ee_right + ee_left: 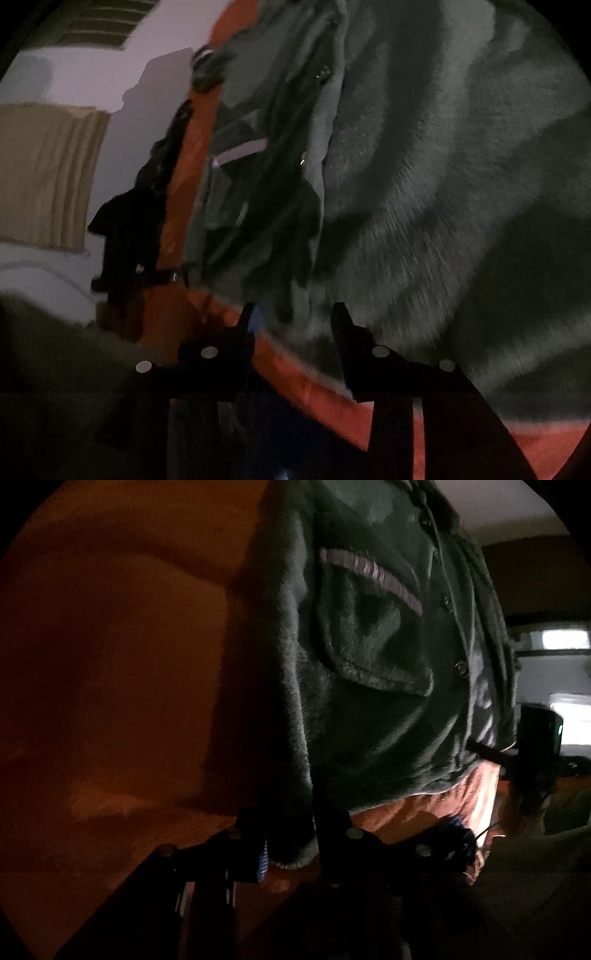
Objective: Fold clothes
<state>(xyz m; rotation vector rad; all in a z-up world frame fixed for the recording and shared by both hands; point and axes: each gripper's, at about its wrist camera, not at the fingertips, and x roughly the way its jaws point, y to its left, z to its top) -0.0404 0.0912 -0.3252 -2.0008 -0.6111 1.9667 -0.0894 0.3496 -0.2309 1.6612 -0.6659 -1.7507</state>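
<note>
Surface: an orange cover (110,664) fills the left of the left wrist view and shows as a strip (317,387) under the garment in the right wrist view; whether it is a table or a bed cannot be told.
Garment: a dark green fleece jacket (369,683) lies spread on the orange cover, front side up, with a chest pocket (373,642) edged by a pale purple trim (369,572) and a row of dark buttons (460,668) along its placket.
Left gripper (291,843): low in its own view, jaws clamped on the jacket's sleeve cuff, which hangs down between the two fingers.
Right gripper (291,325): jaws apart, set at the jacket's lower edge; a fold of fleece (424,221) sits in the gap, and whether either finger touches it cannot be told through the blur.
Other gripper seen: a dark shape (535,753) at the jacket's right hem in the left wrist view.
Background: a beige curtain (48,173) and pale wall (122,62) at the left of the right wrist view.
</note>
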